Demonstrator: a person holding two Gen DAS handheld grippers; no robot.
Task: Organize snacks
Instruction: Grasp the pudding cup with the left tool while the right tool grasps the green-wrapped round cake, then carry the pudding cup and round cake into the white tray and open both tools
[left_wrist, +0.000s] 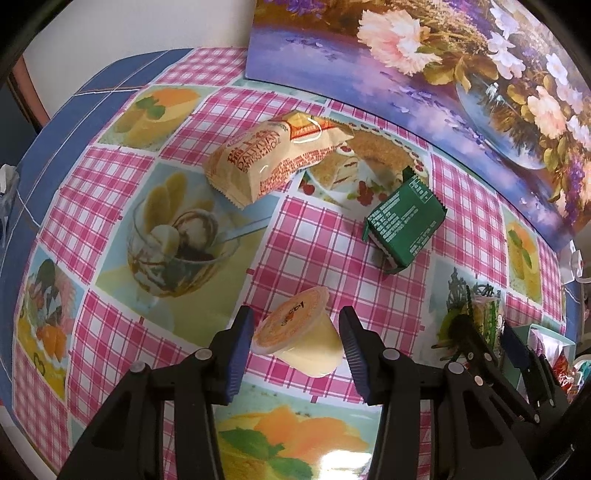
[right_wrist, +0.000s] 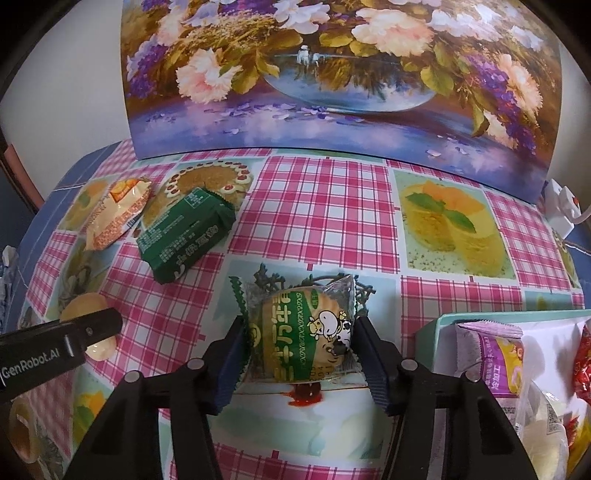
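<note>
My left gripper (left_wrist: 295, 339) is open, its fingers on either side of a yellow pudding cup (left_wrist: 299, 336) that lies tipped on the tablecloth. My right gripper (right_wrist: 301, 347) is shut on a green-labelled cake packet (right_wrist: 301, 332) with a cartoon cow, held just above the table. An orange swiss-roll packet (left_wrist: 273, 158) and a green box-shaped packet (left_wrist: 404, 221) lie farther back; both also show in the right wrist view, the orange packet (right_wrist: 114, 214) left of the green packet (right_wrist: 184, 232). A pale green box (right_wrist: 436, 328) at the right holds several snack packets.
A flower painting (right_wrist: 332, 74) stands against the wall at the table's back edge. A white power strip (right_wrist: 561, 206) sits at the far right. The left gripper's body (right_wrist: 55, 350) shows at the left of the right wrist view. The checked tablecloth (right_wrist: 332, 221) spans the table.
</note>
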